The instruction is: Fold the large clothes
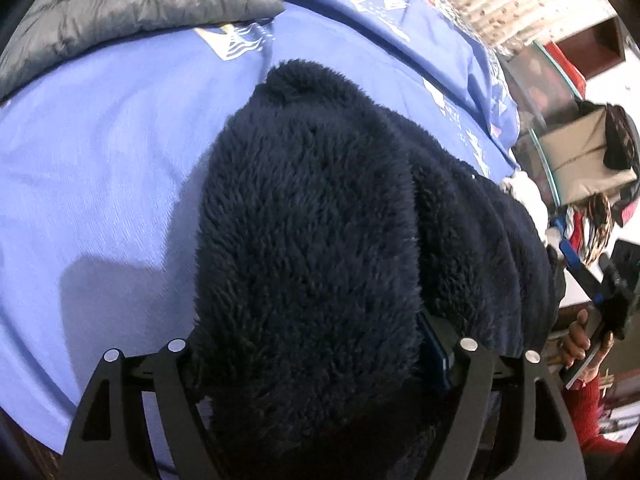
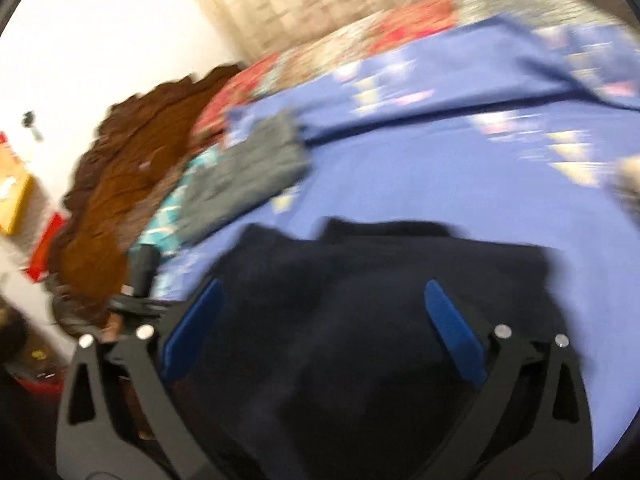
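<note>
A navy fleece garment (image 1: 312,220) lies bunched on the blue bedsheet (image 1: 100,160). Its thick fold fills the gap between the wide-set fingers of my left gripper (image 1: 308,332) and covers the left finger. The blue pad (image 1: 436,344) of the right finger shows beside the pile. In the blurred right wrist view, my right gripper (image 2: 323,284) hovers open over the same dark garment (image 2: 360,340). Both of its blue pads (image 2: 452,332) are bare and nothing is between them. A hand (image 1: 580,336) in a red sleeve holds a black tool at the right edge of the left wrist view.
A grey quilted jacket (image 1: 120,4) lies at the sheet's far left corner. A folded grey garment (image 2: 244,176), a teal cloth (image 2: 168,216) and a brown ruffled cloth (image 2: 120,200) lie along the bed's far side. Beyond the bed's edge stand a cardboard box (image 1: 580,160) and a glass shelf.
</note>
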The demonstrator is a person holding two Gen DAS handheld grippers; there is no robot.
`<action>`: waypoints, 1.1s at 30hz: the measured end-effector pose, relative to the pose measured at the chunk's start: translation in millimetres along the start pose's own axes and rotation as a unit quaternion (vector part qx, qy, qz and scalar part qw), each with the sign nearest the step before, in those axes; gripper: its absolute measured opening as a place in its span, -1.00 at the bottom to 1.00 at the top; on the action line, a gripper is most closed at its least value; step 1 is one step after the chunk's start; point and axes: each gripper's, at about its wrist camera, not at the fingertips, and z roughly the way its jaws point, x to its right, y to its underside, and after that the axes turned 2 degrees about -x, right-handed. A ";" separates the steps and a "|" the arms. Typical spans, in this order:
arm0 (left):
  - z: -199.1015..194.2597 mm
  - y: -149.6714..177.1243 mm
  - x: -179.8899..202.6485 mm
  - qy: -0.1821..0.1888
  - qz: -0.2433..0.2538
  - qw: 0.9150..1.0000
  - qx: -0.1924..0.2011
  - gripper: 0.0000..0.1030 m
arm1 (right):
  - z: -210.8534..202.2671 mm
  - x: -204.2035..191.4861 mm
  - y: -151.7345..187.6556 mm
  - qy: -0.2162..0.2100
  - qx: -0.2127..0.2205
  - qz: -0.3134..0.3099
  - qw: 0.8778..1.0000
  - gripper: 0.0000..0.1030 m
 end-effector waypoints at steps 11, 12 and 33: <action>17.1 -8.3 -1.8 0.036 0.001 0.998 -0.050 0.93 | -40.7 107.3 71.8 0.035 -0.008 0.174 0.984 0.89; 17.0 -8.1 -2.5 0.039 0.000 0.998 -0.051 0.94 | -33.4 111.8 76.7 0.025 -0.015 0.188 0.982 0.89; 44.9 -3.0 -30.2 0.097 -0.030 0.992 -0.075 1.13 | -22.6 133.2 93.6 -0.140 -0.013 0.324 0.936 0.89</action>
